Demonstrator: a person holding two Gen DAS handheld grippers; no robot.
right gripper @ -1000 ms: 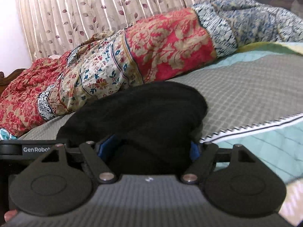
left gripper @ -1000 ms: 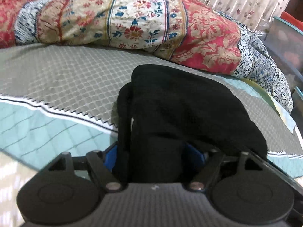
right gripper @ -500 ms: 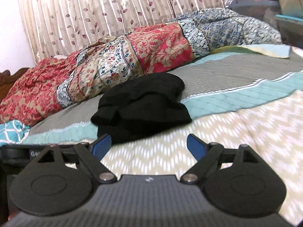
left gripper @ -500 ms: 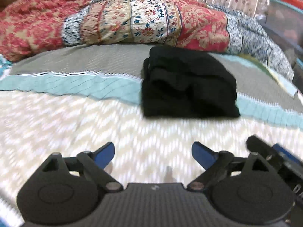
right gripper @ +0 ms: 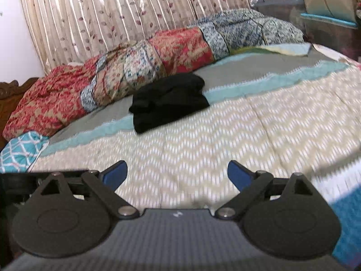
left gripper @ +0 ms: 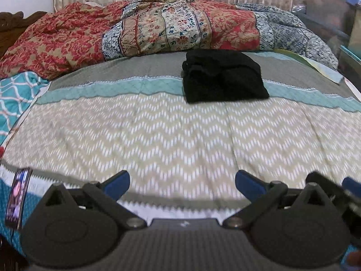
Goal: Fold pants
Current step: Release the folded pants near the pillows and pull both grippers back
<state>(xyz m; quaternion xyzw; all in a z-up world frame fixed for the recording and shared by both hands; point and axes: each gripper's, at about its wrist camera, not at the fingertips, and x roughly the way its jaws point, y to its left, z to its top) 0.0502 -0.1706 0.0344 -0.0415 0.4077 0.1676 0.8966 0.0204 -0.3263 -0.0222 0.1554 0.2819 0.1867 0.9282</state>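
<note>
At the far right of the left wrist view stands a translucent storage bin point(left gripper: 325, 4) with a teal rim; what it holds cannot be made out through the cloudy wall.

The black pants point(left gripper: 223, 79) lie folded into a compact, roughly square bundle on the bed point(left gripper: 171, 140), far from both cameras. The bundle straddles the grey band and the teal stripe of the bedspread point(left gripper: 90, 90), just in front of the rumpled patchwork quilt point(left gripper: 158, 31) along the far side. It is too square for a clear long axis; its rolled, layered edge faces left and its flat edge faces near.

The left gripper point(left gripper: 182, 184) has its jaws wide apart with nothing between them; they have just been opening. The right gripper point(right gripper: 177, 174) likewise shows jaws spread and empty, also just opening. The pants point(right gripper: 169, 101) sit well apart from both pairs of jaws, with bare chevron bedspread between. A curtain point(right gripper: 117, 15) hangs behind the bed.
</note>
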